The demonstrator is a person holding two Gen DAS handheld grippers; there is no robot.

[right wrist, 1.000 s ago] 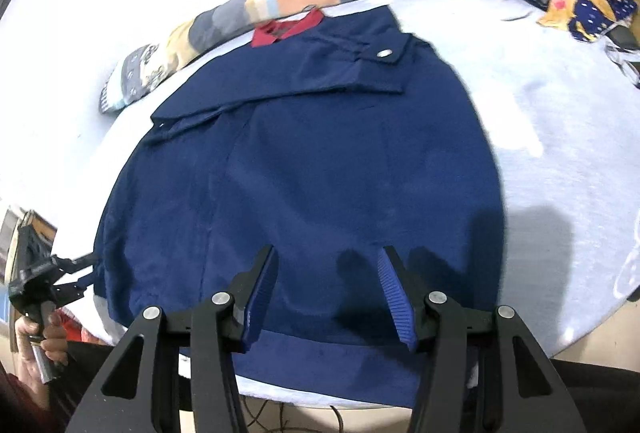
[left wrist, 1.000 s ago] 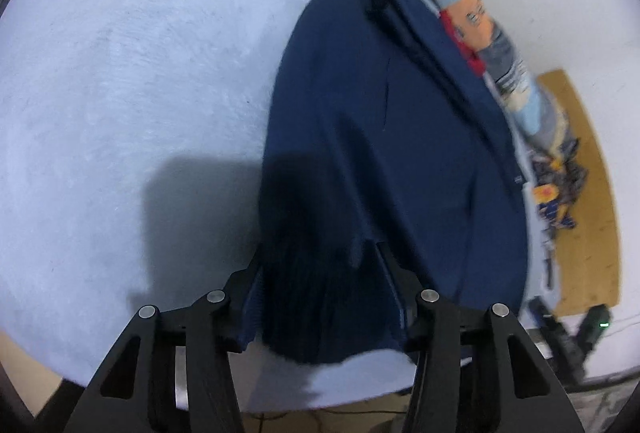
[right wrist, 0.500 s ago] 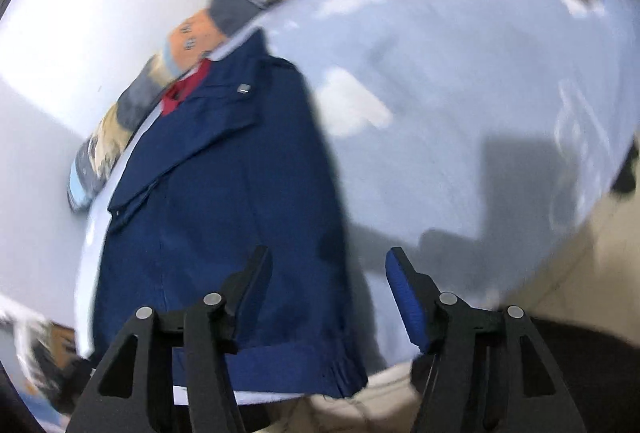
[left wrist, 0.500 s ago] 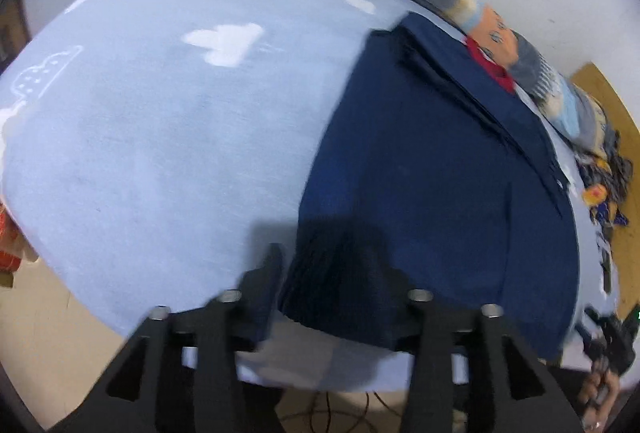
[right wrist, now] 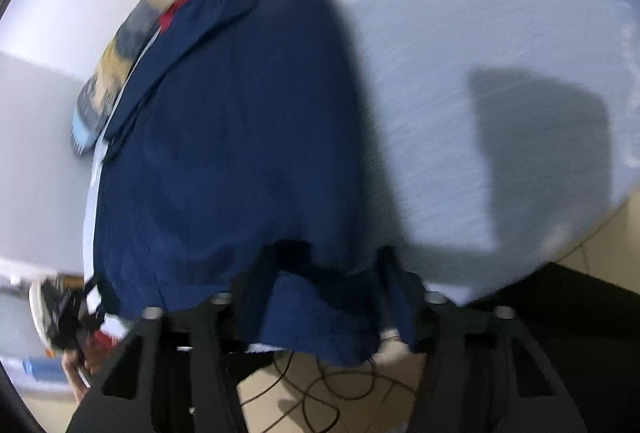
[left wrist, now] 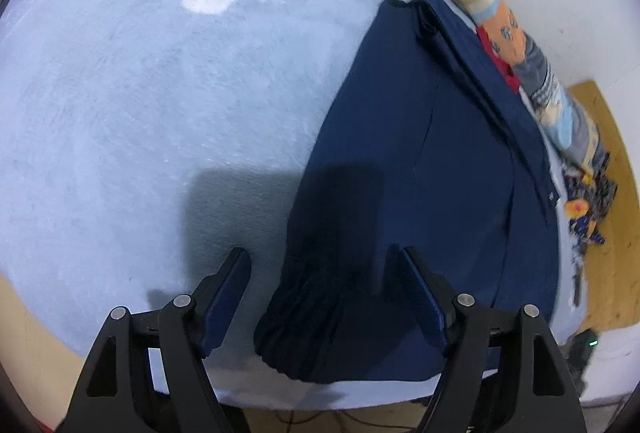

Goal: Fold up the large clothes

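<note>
A navy blue jacket (left wrist: pixel 432 169) lies flat on the light blue bed sheet (left wrist: pixel 140 105), collar toward the far wall. My left gripper (left wrist: pixel 324 293) hangs over its near corner. Its jaws are opening, and the gathered ribbed cuff (left wrist: pixel 304 317) lies loose between the fingers, clear of both pads. In the blurred right wrist view the jacket (right wrist: pixel 240 137) fills the left half. My right gripper (right wrist: pixel 328 281) sits low at the hem's corner (right wrist: pixel 320 317), which hangs over the bed edge. Its jaws are closing with the hem between them, and the pads still stand apart.
A long patchwork bolster (left wrist: pixel 516 45) runs along the white wall behind the collar. A heap of patterned cloth (left wrist: pixel 588 201) lies on the wooden floor (left wrist: pixel 616 233). Cables (right wrist: pixel 332 393) trail on the floor below the bed edge. A hand (right wrist: pixel 80 369) shows at lower left.
The left jaws have spread and let go of the jacket's cuff. The right gripper swung from mid-hem to the hem's corner, dropped lower and rolled, its jaws now narrower.
</note>
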